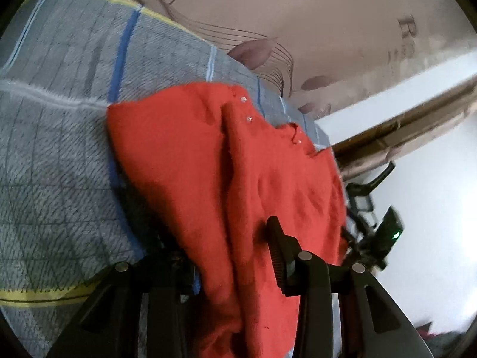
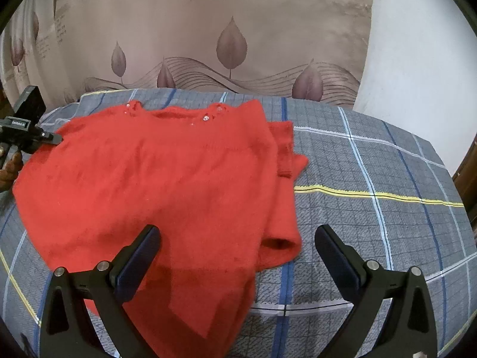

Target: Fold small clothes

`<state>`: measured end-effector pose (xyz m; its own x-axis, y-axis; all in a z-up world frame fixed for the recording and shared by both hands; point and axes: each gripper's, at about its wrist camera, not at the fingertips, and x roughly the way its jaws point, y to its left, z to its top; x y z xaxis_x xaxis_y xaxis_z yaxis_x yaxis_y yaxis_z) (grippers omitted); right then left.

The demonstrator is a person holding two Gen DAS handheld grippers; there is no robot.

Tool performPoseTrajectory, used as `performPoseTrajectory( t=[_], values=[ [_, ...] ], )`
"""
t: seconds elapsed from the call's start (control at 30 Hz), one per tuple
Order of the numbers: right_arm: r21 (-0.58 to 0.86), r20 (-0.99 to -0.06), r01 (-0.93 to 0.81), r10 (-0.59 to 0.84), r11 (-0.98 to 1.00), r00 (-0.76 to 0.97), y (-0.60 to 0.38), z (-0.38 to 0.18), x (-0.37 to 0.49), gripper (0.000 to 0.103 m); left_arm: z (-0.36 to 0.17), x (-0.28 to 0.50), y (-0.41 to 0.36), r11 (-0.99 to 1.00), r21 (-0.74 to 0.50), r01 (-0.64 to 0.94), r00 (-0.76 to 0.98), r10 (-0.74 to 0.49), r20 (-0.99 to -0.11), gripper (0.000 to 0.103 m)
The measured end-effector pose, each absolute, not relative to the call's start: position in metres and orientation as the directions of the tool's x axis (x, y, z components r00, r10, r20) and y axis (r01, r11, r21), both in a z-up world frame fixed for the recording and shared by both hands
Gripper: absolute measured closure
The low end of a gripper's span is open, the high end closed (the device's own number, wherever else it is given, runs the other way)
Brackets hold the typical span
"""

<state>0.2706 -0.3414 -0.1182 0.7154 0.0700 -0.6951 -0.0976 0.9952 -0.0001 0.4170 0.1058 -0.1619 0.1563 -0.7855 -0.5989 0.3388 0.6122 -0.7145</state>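
Observation:
A small red knit sweater point(image 2: 167, 179) lies on a grey plaid cloth, neckline with small shiny beads at the far side, one sleeve folded along its right side. My right gripper point(image 2: 238, 250) is open above the sweater's near hem, left finger over the red knit, right finger over bare cloth. In the left wrist view the sweater point(image 1: 238, 179) is bunched over my left gripper point(image 1: 238, 238). Its right finger point(image 1: 277, 244) presses into the red fabric; the left finger is hidden under it. The left gripper also shows in the right wrist view point(image 2: 56, 140) at the sweater's left edge.
The grey plaid cloth point(image 2: 372, 179) with blue, white and yellow stripes covers the surface. A beige curtain with leaf prints point(image 2: 208, 29) hangs behind. A white wall point(image 2: 417, 59) is at the right. The right gripper's body point(image 1: 384, 232) shows in the left wrist view.

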Motion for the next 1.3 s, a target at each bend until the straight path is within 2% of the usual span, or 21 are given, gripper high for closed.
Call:
performPoseTrajectory(
  t=[0.33, 0.43, 0.67, 1.0, 1.17, 1.3],
  values=[
    [0.0, -0.702, -0.103, 0.074, 0.995, 0.709, -0.34, -0.121, 0.27, 0.0, -0.151, 0.404, 0.089, 0.715, -0.56, 0.418, 0.259, -0.685, -0.681, 0.072],
    [0.011, -0.718, -0.112, 0.086, 0.994, 0.691, -0.339, -0.125, 0.273, 0.0, -0.146, 0.394, 0.081, 0.778, -0.452, 0.436, 0.35, -0.609, -0.712, 0.081],
    [0.031, -0.772, -0.137, 0.111, 0.99, 0.626, -0.335, -0.137, 0.284, 0.0, -0.129, 0.372, 0.052, 0.884, -0.224, 0.411, 0.493, -0.421, -0.761, 0.087],
    [0.046, -0.774, -0.137, 0.122, 0.99, 0.621, -0.338, -0.132, 0.285, 0.0, -0.121, 0.369, 0.036, 0.925, -0.114, 0.361, 0.528, -0.304, -0.793, 0.088],
    [0.061, -0.745, -0.144, 0.141, 0.988, 0.652, -0.34, -0.123, 0.279, 0.0, -0.118, 0.37, 0.026, 0.933, -0.068, 0.352, 0.531, -0.26, -0.807, 0.089],
    [0.012, -0.775, -0.079, 0.059, 0.997, 0.629, -0.341, -0.126, 0.282, 0.0, -0.112, 0.37, 0.023, 0.938, -0.059, 0.342, 0.527, -0.243, -0.814, 0.089]
  ],
)
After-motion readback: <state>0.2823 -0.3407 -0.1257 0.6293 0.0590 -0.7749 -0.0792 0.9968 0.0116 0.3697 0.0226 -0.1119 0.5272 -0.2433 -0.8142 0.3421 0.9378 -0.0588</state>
